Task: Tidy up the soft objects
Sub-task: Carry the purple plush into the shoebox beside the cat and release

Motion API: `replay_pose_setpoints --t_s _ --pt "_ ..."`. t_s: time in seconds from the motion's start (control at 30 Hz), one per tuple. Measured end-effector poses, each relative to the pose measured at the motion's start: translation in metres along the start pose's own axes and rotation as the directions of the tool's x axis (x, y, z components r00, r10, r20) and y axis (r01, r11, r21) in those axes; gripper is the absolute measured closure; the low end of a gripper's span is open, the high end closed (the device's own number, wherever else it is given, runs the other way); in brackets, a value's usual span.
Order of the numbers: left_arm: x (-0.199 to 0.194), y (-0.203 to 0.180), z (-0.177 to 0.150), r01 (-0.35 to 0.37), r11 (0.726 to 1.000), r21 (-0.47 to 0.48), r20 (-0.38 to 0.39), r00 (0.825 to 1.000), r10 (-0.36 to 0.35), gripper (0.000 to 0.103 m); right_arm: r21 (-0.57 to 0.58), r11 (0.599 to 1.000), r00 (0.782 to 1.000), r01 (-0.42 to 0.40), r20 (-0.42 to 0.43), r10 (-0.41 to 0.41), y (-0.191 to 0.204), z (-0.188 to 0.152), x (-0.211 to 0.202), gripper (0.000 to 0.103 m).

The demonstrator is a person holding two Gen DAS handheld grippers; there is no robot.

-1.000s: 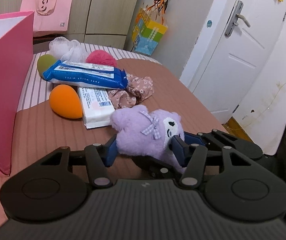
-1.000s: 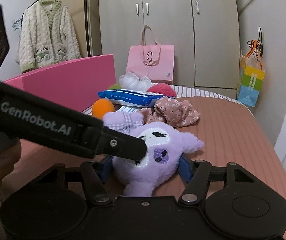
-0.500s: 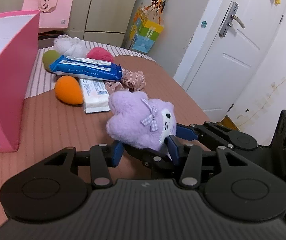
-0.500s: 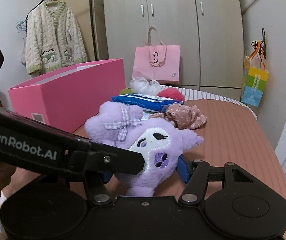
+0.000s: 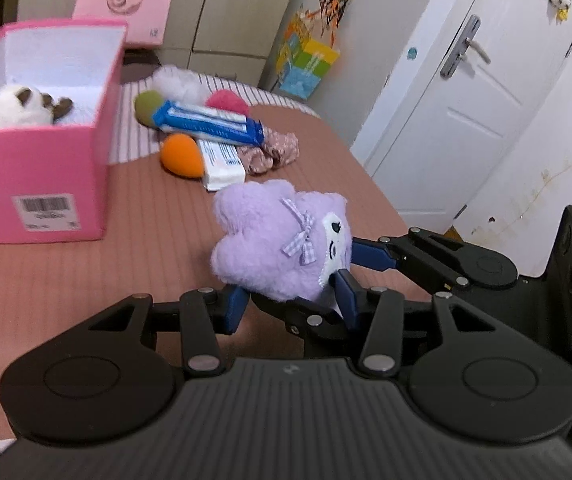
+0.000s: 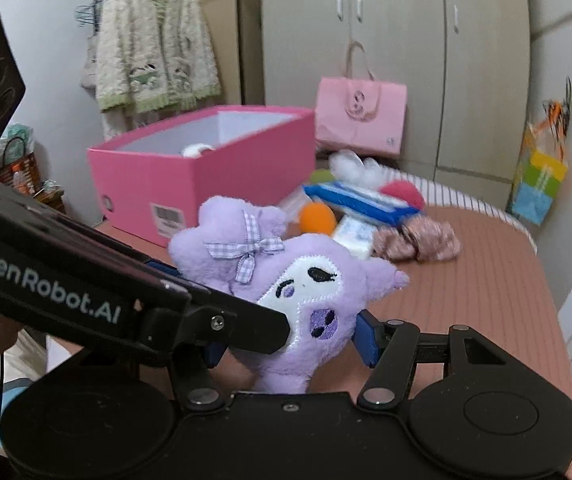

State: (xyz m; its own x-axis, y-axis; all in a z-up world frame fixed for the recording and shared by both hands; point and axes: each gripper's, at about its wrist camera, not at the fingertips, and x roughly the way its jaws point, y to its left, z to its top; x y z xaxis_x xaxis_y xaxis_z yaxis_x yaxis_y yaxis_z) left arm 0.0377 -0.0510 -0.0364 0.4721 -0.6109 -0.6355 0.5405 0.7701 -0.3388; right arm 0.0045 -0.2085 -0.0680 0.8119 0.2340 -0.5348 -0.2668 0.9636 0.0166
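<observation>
Both grippers clamp the purple plush toy with a gingham bow [image 5: 282, 240], held above the brown ribbed bed [image 5: 86, 272]. The left gripper [image 5: 290, 300], jaws narrowed, pinches its lower part; the right gripper [image 6: 290, 344], jaws half-open, squeezes its body. The pink cardboard box [image 5: 42, 184] stands nearby.

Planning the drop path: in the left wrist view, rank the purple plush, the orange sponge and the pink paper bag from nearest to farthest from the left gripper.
1. Purple plush: between the left gripper's fingers.
2. Orange sponge: mid-bed, ahead and left, beside the wipes packs.
3. Pink paper bag: far end, against the wardrobe.
</observation>
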Motion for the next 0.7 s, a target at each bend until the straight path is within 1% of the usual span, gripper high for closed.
replay_pose_setpoints --t_s 0.13,0.4,0.53,0.7 --pt "-0.025 0.001 -0.001 -0.007 1.000 0.007 0.026 1.000 0.007 0.057 -0.045 0.999 0.999 -0.008 0.031 0.009 0.018 0.010 -0.015 0.037" --pt "-0.068 0.011 0.004 -0.054 0.998 0.033 0.038 0.998 0.053 0.058 -0.175 0.984 0.998 -0.018 0.057 0.029 0.061 0.030 -0.031 0.037" --pt "-0.086 0.023 0.012 -0.080 0.996 0.032 0.044 0.996 0.078 0.058 -0.216 0.976 0.996 -0.037 0.069 0.053 0.080 0.046 -0.031 0.036" --pt "-0.101 0.045 0.027 -0.108 0.994 0.016 0.058 0.993 0.107 0.058 -0.246 0.967 0.993 -0.069 0.080 0.091 0.096 0.066 -0.021 0.036"
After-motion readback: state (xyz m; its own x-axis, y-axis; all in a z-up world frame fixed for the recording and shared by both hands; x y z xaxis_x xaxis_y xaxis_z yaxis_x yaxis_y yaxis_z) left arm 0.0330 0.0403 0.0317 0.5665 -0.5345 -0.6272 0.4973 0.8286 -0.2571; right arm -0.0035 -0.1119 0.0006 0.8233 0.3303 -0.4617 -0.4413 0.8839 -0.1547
